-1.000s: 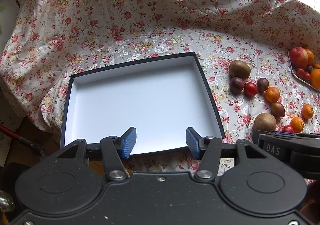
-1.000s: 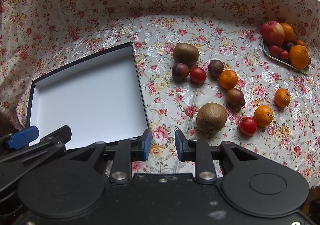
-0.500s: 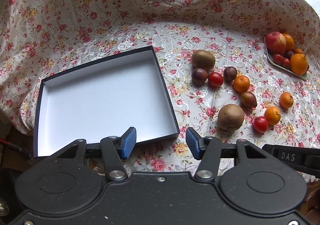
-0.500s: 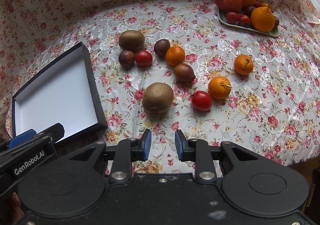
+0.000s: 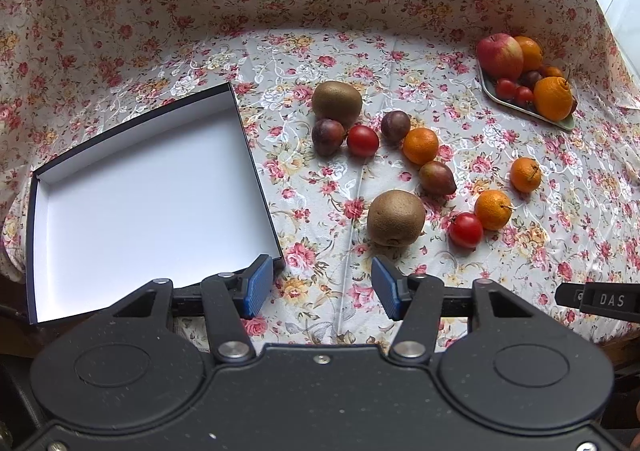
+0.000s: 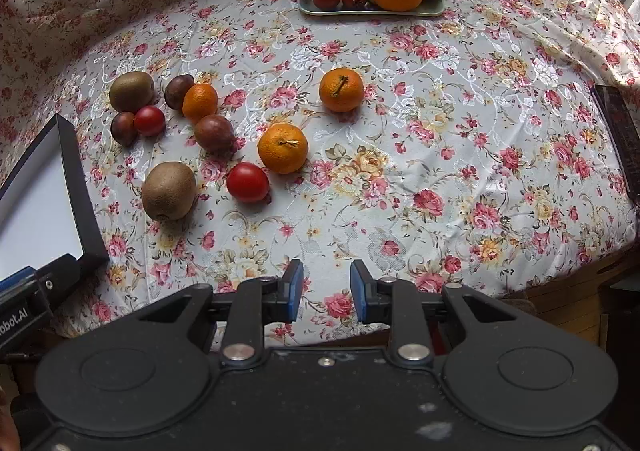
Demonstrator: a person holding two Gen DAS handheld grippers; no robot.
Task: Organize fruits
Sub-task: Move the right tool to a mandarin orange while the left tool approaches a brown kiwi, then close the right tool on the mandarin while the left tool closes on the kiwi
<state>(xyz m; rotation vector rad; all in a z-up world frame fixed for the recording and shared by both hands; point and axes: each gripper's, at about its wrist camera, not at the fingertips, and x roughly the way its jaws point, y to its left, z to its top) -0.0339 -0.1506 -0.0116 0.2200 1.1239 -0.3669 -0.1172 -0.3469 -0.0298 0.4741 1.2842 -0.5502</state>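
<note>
**Both claws empty above the loose fruit**

Left wrist view: the left gripper [image 5: 322, 285] hangs wide open and empty; I'd drop squarely over the near kiwi [image 5: 396, 217], just right of the empty box [image 5: 256, 167].

Right wrist view: the right gripper [image 6: 326, 293] is narrowed to its tightest, holding nothing; it must widen before taking the tomato [image 6: 247, 182]. The box is cut off at left.

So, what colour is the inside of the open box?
White inside the box, with dark outer walls; the left wrist view shows it best.

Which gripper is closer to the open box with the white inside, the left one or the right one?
Left. The left gripper hangs by the box's near corner; the right gripper is farther along the table, fruit side.
</note>
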